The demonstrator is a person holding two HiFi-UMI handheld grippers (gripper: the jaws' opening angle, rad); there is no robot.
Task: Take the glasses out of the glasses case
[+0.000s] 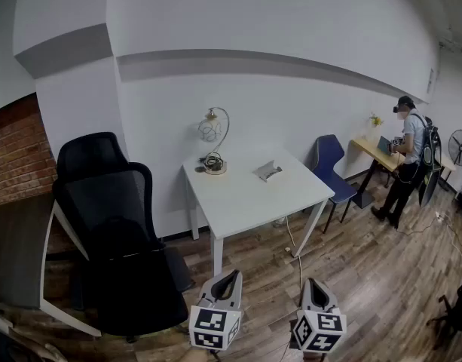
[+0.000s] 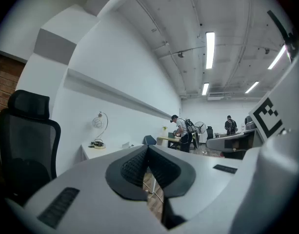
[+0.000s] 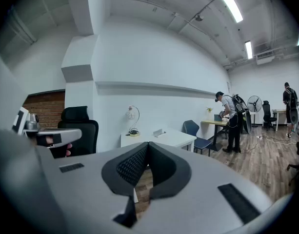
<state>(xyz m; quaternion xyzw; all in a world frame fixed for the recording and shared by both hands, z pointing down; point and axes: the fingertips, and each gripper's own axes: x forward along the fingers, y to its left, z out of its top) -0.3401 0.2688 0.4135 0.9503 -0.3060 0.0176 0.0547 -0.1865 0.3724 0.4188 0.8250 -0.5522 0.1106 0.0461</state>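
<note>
both hand-held grippers sit low at the bottom edge of my head view, over the brown wood-plank floor (image 1: 381,277) and well short of the table. the left gripper (image 1: 228,279), grey-bodied with a black-and-white marker cube at its rear, points level toward the square white table (image 1: 246,198). in the left gripper view its two black ribbed pads (image 2: 134,167) meet at the tips. the jaws are together with nothing clamped, and only floor and a table leg show through the gap lower down. the right gripper (image 1: 315,286) hangs just beside it, tipped slightly downward. in the right gripper view its jaws are likewise pressed together at the tips and carry nothing. neither gripper touches anything.

the small pale grey glasses case (image 1: 268,170) lies on the table top, toward the back right part, well apart from both grippers. it's too small from here for me to tell whether it is open or whether glasses are inside.

a gold lamp with a curved arm and a wire globe shade (image 1: 213,145) stands at the table's back left corner, apart from the glasses case. a black mesh office chair (image 1: 117,225) is left of the table and a blue chair (image 1: 332,164) is right of it, against the white wall. at the far right a person (image 1: 410,157) stands at a light wooden desk (image 1: 374,151).
</note>
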